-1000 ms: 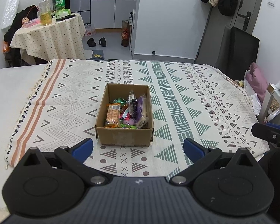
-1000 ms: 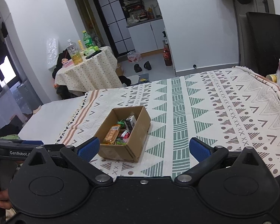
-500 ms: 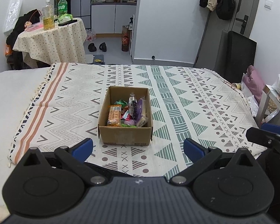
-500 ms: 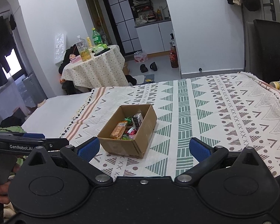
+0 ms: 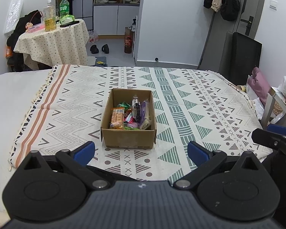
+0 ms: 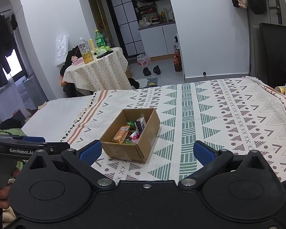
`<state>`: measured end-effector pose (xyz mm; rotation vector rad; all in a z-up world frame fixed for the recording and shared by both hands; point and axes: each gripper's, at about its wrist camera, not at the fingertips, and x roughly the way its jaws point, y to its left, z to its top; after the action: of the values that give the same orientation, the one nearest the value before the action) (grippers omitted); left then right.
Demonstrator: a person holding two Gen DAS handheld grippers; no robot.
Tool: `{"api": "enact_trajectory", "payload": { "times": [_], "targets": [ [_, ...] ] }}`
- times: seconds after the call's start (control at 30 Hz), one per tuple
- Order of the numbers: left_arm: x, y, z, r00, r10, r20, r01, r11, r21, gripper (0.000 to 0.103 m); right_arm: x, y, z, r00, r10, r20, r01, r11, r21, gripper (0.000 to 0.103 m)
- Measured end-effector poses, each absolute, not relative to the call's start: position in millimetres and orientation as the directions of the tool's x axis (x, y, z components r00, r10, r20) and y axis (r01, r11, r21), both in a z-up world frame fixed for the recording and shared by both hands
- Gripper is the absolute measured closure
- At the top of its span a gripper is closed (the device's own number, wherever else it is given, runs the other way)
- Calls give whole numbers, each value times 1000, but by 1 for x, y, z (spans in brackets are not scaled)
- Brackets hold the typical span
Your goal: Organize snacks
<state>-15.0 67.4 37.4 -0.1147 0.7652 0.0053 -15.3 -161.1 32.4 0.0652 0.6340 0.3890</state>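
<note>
- The cardboard box [image 5: 128, 122] of snacks [image 5: 130, 114] lies straight ahead of my left gripper [image 5: 141, 151], nearer than my right gripper [image 6: 146, 152].
- Both jaws gape wide, empty.

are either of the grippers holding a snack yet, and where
Nothing is held. The left gripper and right gripper are both open, short of the cardboard box of snacks.

Matt cardboard box [image 5: 128, 138], glossy wrappers [image 5: 130, 114], woven cloth [image 5: 190, 99]
</note>
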Motion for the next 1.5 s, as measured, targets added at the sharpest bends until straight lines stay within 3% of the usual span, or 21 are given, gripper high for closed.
{"api": "enact_trajectory", "payload": {
  "times": [1.5],
  "targets": [
    [-18, 72, 38, 723, -27, -691, -57, 994, -98, 0, -14, -163, 32, 738, 368, -566, -332, 928, 171, 0]
  ]
}}
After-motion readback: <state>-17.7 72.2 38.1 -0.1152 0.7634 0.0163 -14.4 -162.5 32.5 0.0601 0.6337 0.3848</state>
